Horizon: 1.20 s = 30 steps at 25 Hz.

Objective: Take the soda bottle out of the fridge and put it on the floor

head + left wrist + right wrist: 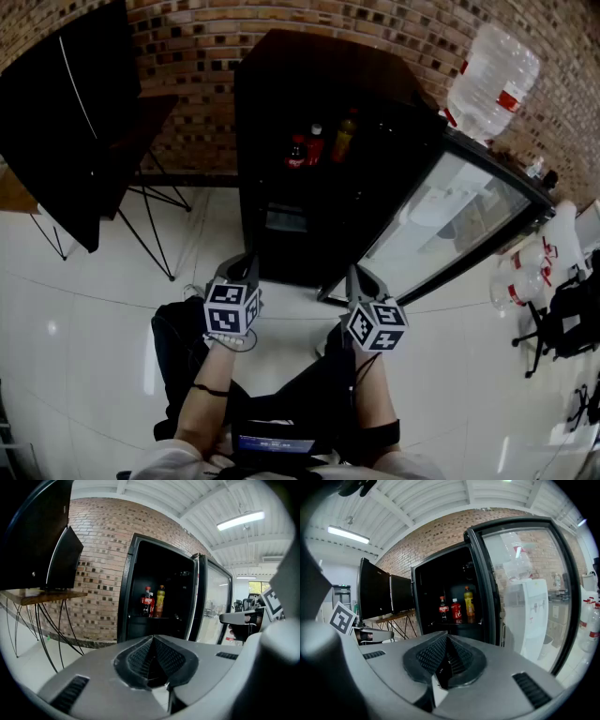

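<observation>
A brick wall (197, 56) runs across the top. The floor (84, 328) is white and shiny. A big black screen (70, 122) stands at ten o'clock. A black chair (565, 323) sits at three o'clock. A long lamp (240, 520) glows overhead.

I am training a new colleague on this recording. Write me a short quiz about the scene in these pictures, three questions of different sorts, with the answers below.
1. True or false: the fridge door stands open.
2. How many bottles stand inside the fridge? A: two. B: three. C: five.
3. Fill in the missing word: the left gripper and the right gripper both have their jaws ____ and hold nothing.

Key: 1 true; 2 B; 3 shut.
</observation>
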Tool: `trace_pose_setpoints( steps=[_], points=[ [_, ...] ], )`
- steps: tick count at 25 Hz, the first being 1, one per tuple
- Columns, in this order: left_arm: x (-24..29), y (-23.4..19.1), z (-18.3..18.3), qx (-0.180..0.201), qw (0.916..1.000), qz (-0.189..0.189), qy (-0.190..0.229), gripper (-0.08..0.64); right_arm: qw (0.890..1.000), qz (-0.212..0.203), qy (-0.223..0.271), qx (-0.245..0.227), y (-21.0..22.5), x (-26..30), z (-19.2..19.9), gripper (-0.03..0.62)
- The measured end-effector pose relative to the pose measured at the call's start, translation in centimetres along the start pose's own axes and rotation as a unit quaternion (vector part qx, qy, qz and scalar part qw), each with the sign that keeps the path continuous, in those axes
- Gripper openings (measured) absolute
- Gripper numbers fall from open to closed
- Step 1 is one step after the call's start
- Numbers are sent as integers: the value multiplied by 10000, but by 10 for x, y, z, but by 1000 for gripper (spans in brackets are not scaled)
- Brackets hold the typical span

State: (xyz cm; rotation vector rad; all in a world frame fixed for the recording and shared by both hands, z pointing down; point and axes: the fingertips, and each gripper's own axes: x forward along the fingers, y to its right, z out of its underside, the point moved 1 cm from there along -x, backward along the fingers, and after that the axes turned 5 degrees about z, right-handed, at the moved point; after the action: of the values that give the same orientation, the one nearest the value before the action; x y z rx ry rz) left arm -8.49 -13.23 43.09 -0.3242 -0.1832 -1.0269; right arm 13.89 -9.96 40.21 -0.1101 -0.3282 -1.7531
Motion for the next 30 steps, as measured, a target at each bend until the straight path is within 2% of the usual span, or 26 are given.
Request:
trace_pose_setpoints(
  steps=[7, 16, 20, 23, 27, 30],
  points=[
    [4, 0, 0, 16, 10000, 28, -18, 0, 10000, -34, -4, -10, -1, 2, 0, 14],
    [24, 6, -17, 138, 9999, 54, 41, 2, 10000, -38, -29, 24, 2, 3, 2, 14],
    [45, 5, -41, 229, 9995, 89, 199, 2, 10000, -32, -16, 60, 3, 3, 1, 14],
    [65, 6, -66, 452, 9986, 83, 277, 5, 9999, -22, -8, 101, 5, 2, 1, 14],
    [96, 3, -102, 789, 9960, 63, 426, 45, 9999, -19, 33, 136, 8, 4, -1, 14],
    [114, 1, -124, 870, 9952, 30, 449, 125, 9999, -36, 24, 158, 8, 6, 0, 14]
  ],
)
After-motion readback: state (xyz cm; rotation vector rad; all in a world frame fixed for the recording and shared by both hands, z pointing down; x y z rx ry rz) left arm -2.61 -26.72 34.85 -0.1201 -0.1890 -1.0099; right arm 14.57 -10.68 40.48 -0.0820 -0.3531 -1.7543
